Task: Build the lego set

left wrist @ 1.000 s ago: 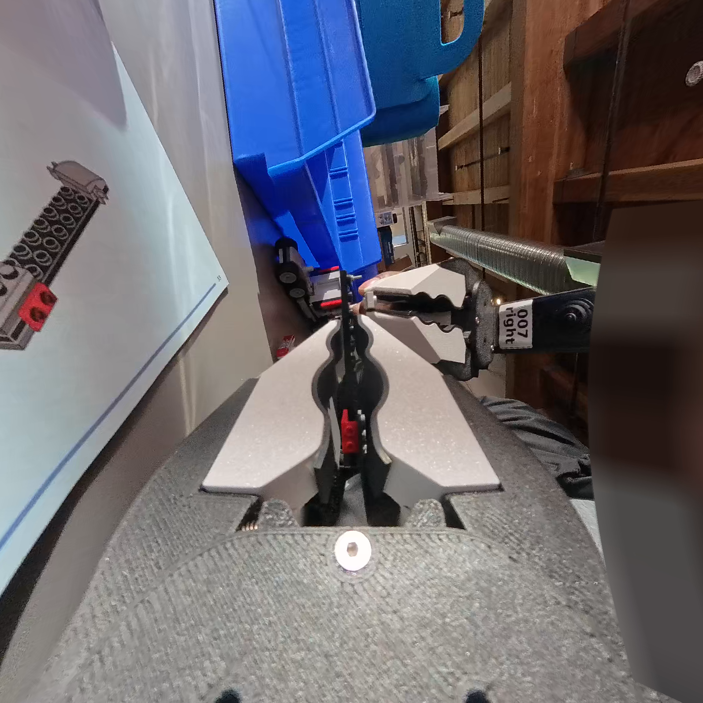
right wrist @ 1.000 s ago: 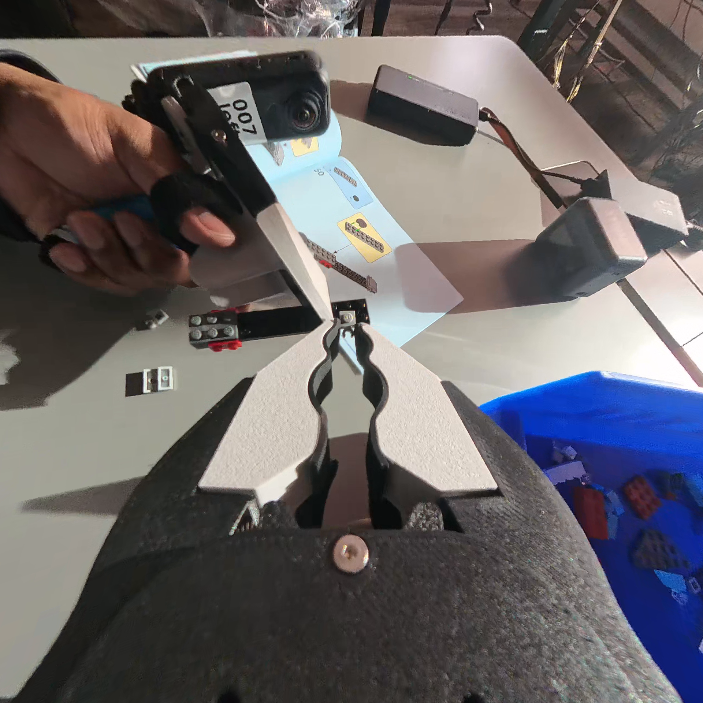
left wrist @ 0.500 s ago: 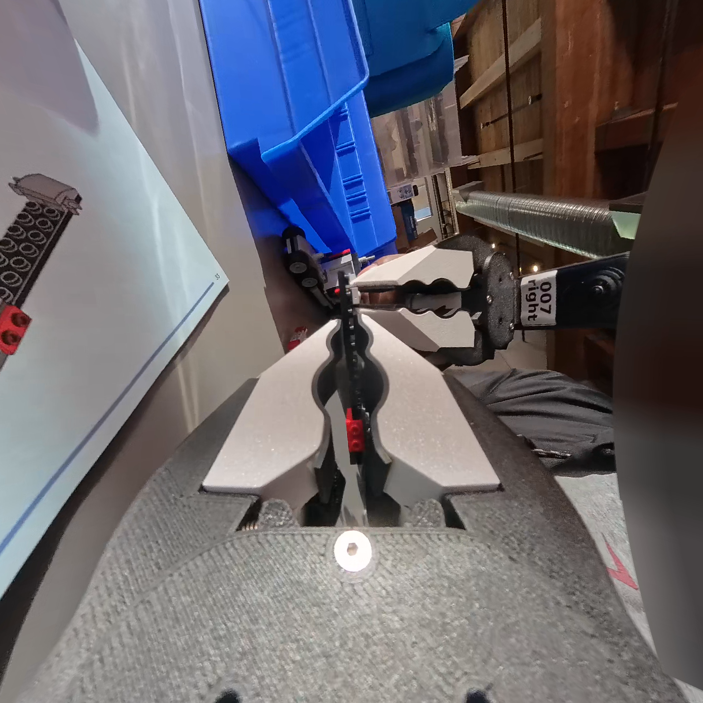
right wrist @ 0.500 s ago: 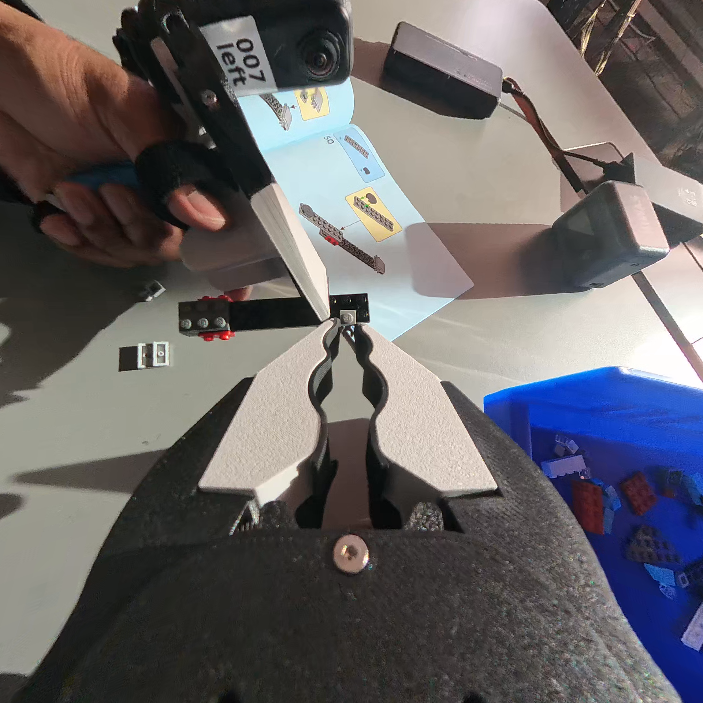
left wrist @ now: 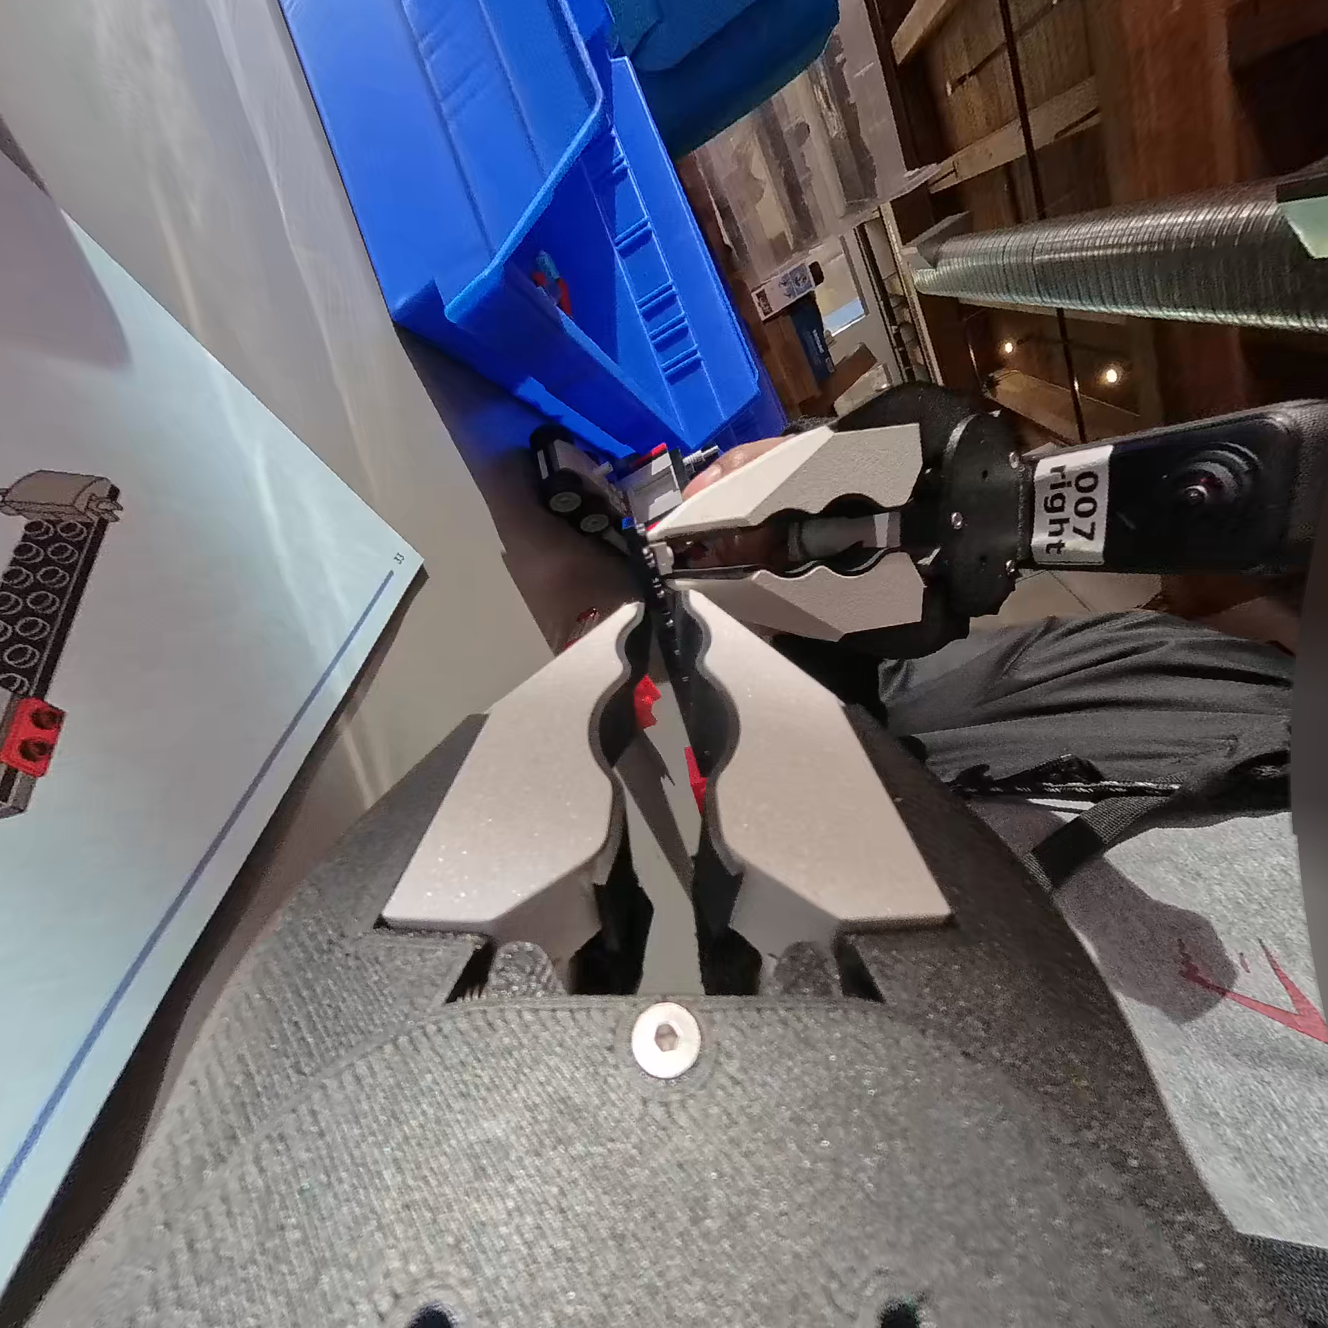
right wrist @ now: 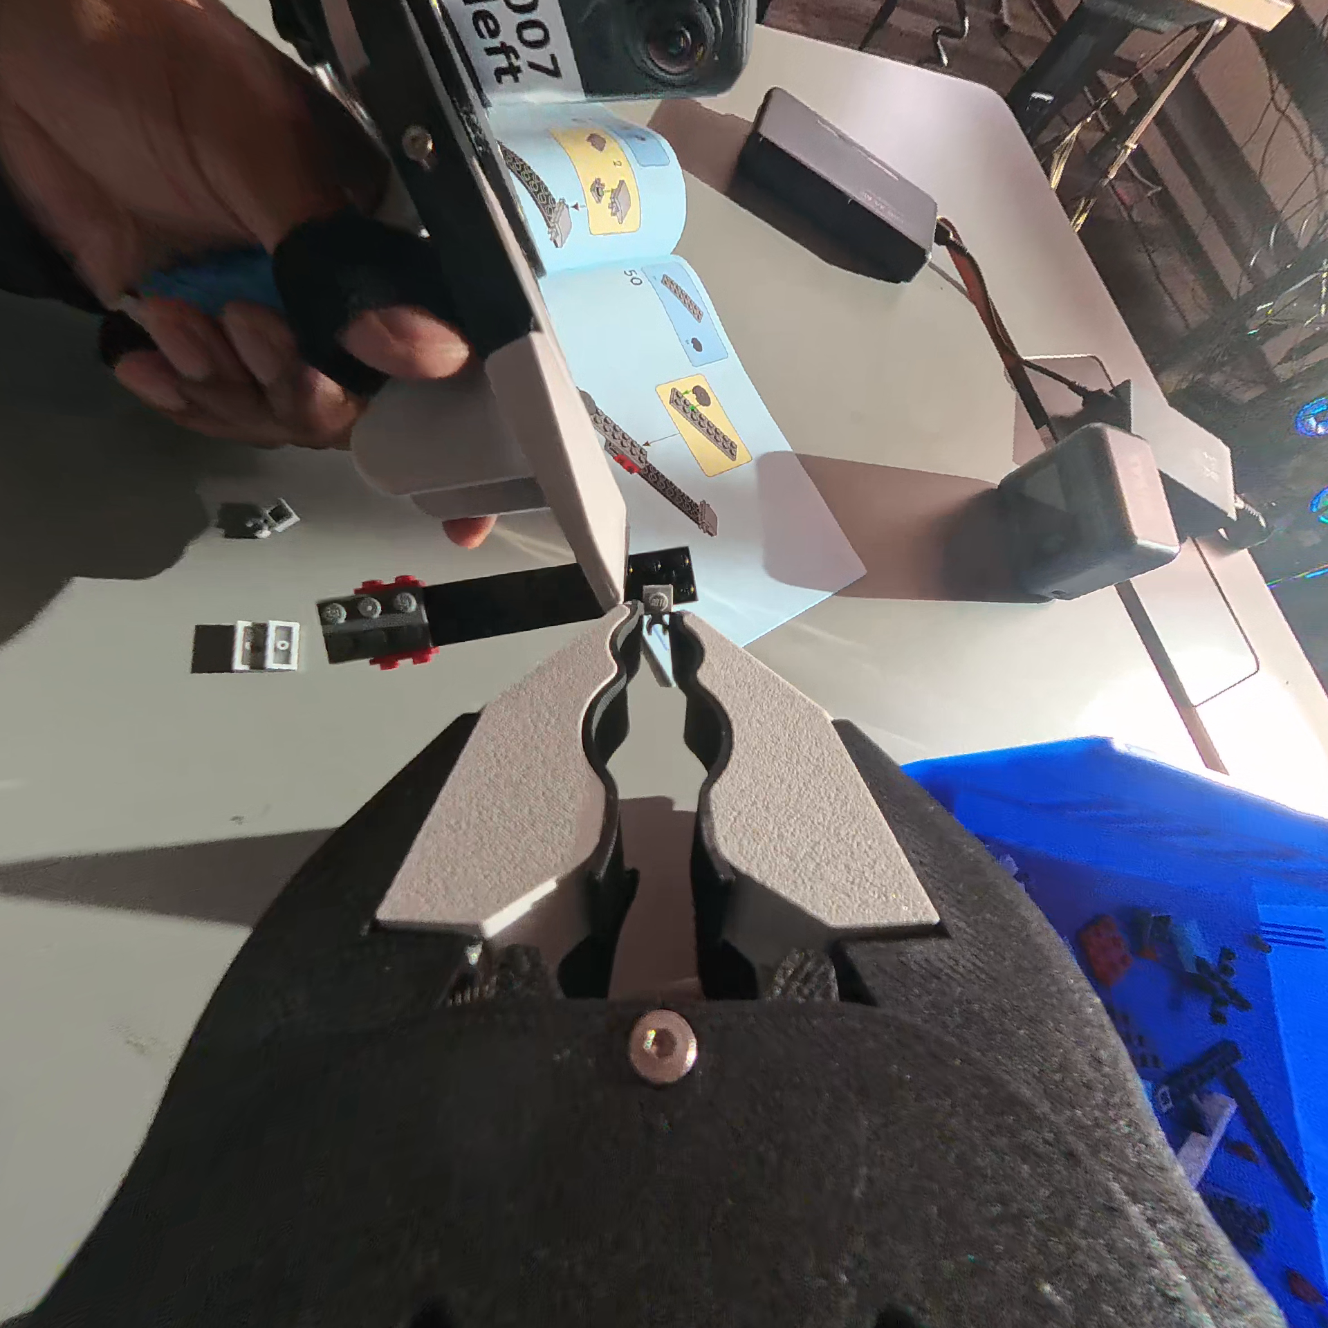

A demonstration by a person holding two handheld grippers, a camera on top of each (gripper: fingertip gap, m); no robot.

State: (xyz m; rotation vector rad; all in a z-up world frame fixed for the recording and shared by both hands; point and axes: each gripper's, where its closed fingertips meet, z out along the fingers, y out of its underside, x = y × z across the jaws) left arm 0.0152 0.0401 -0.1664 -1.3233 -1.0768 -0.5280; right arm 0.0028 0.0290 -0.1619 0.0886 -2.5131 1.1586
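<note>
My left gripper (left wrist: pixel 661 611) is shut on a long black plate (left wrist: pixel 679 675), seen edge-on between its jaws. In the right wrist view the plate (right wrist: pixel 517 600) runs level above the table, with grey and red bricks (right wrist: pixel 374 625) at its left end. The left gripper (right wrist: pixel 611 596) grips it near the right end. My right gripper (right wrist: pixel 654 621) is shut on a small grey piece (right wrist: pixel 657 598) and holds it against the plate's right end. The right gripper (left wrist: pixel 657 557) comes in from the right in the left wrist view.
An open instruction booklet (right wrist: pixel 647 323) lies behind the plate. A white piece (right wrist: pixel 266 645) and a small grey piece (right wrist: pixel 255 517) lie at the left. A blue bin (right wrist: pixel 1150 862) of loose bricks stands at the right. A black box (right wrist: pixel 1078 517) and adapter (right wrist: pixel 833 187) sit behind. A small wheeled build (left wrist: pixel 575 489) stands by the bin. My left and right fingertips are right by each other.
Both grippers have moved together, and the left gripper and the hand on it look larger and higher in the right wrist view. The small grey piece stays at the plate's end.
</note>
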